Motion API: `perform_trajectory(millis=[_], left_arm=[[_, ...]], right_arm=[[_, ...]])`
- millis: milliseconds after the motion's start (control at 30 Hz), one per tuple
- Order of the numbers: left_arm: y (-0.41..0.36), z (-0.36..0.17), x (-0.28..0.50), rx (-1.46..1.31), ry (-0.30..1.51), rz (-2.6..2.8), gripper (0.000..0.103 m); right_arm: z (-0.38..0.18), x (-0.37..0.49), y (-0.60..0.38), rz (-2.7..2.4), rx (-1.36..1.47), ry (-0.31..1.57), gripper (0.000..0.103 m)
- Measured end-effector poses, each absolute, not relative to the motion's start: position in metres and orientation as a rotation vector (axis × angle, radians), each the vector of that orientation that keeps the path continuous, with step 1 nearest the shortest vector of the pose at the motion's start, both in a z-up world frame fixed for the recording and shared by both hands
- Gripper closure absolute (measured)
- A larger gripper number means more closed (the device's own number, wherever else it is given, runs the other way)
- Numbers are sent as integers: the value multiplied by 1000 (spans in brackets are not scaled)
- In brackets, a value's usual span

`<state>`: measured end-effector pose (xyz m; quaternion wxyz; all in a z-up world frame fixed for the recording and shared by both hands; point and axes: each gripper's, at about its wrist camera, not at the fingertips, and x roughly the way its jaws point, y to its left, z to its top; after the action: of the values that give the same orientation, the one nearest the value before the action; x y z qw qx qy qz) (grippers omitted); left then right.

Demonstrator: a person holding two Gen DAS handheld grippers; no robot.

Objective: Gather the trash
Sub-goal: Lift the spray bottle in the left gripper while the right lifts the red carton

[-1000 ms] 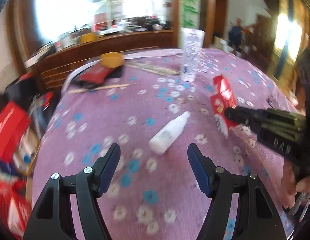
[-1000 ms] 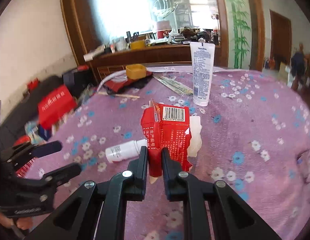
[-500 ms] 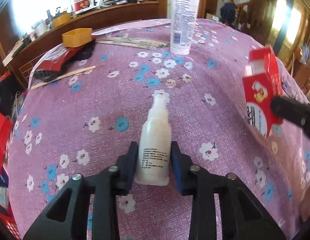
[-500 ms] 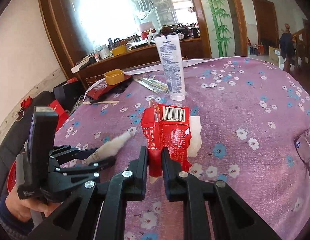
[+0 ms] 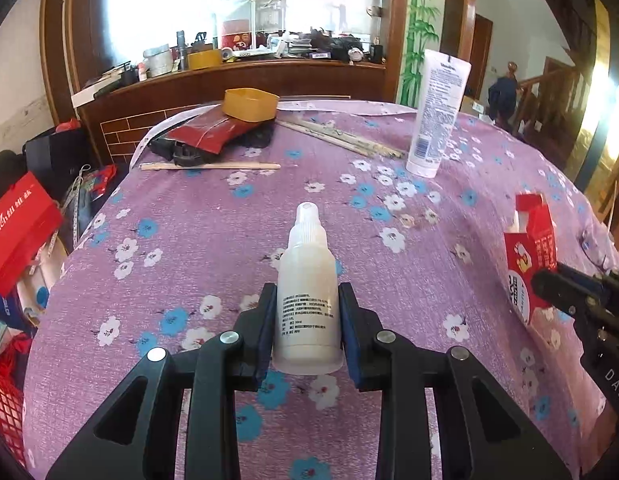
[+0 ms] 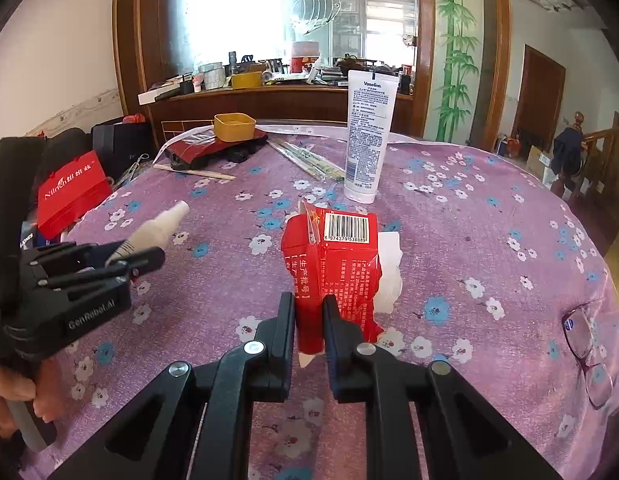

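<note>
A small white plastic spray bottle [image 5: 307, 292], capped with a translucent nozzle and printed with fine text, points away, pinched at its lower body between the left tongs [image 5: 308, 330]. A crushed red carton [image 6: 335, 268] with a barcode on top stands upright, clamped in the right tongs [image 6: 309, 322], white tissue showing behind it.

Desk cloth [image 5: 213, 240]: purple, printed with white and blue flowers. Bottle [image 5: 307, 300]: milky white, small dark print. Carton [image 6: 337, 256]: red, white lettering, black-and-white barcode. Tube [image 6: 367, 132]: white, blue text. Tray [image 6: 234, 126]: mustard yellow. Bag [image 6: 71, 192]: red, white lettering. Glasses [image 6: 587, 344]: dark red frame. Hand-held gripper [image 5: 308, 332]: black, blue pads.
</note>
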<state>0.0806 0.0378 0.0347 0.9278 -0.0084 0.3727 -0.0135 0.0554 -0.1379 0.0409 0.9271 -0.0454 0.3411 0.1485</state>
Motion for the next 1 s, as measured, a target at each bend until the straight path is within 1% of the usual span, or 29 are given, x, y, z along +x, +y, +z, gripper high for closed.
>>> perform_trajectory(millis=[467,1000], left_arm=[[44,41,76,-6,716,-23,75],[48,44,75,-26,710,-29,75]], right_arm=[[44,54,-138,305,-61,694,89],[46,56,-146,297,-22,699,89]])
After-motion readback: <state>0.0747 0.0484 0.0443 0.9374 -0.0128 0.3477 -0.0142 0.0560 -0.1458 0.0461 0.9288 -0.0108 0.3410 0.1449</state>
